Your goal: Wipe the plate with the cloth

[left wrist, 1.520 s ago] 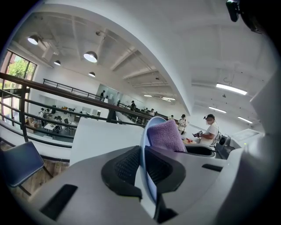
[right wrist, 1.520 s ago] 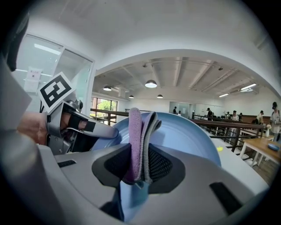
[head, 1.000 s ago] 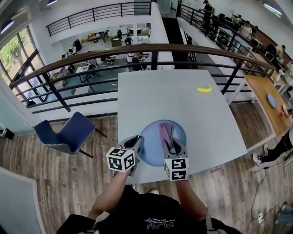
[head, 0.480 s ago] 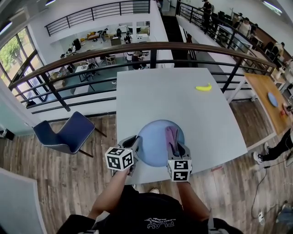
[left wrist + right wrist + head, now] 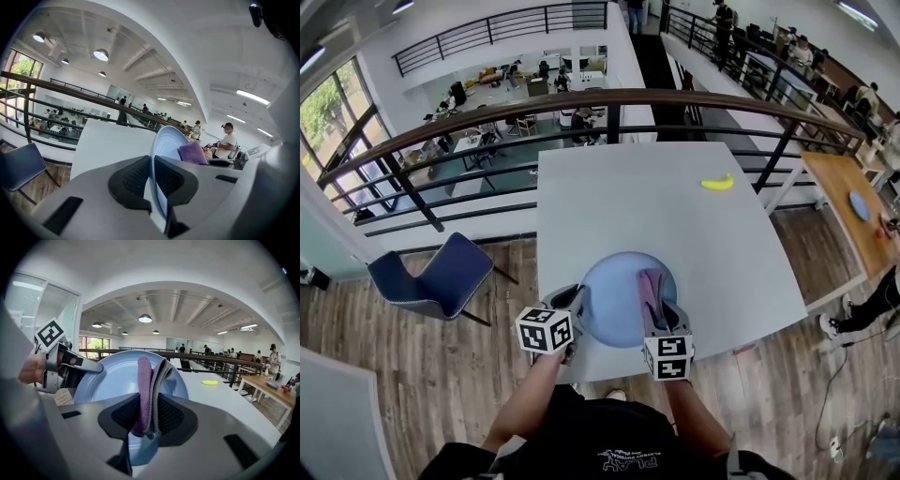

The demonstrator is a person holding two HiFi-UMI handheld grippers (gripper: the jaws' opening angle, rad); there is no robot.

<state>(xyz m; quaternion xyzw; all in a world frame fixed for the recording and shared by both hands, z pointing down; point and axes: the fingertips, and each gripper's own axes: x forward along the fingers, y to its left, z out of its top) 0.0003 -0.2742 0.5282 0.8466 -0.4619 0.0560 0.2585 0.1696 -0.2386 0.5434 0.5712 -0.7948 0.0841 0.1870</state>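
A light blue plate (image 5: 614,298) lies near the front edge of the white table (image 5: 647,202). My left gripper (image 5: 570,307) is shut on the plate's left rim (image 5: 157,154), which runs between its pads. My right gripper (image 5: 654,311) is shut on a folded purple and grey cloth (image 5: 648,286) that rests on the right part of the plate. In the right gripper view the cloth (image 5: 149,380) stands upright between the pads in front of the plate (image 5: 110,378), with the left gripper (image 5: 70,363) at its far rim.
A yellow banana (image 5: 717,183) lies at the far right of the table. A railing (image 5: 581,103) runs behind the table's far edge. A blue chair (image 5: 441,277) stands on the wooden floor to the left. A wooden table (image 5: 853,211) stands at the right.
My right gripper has drawn the cloth a little toward me across the plate. The left gripper and the plate have barely moved.
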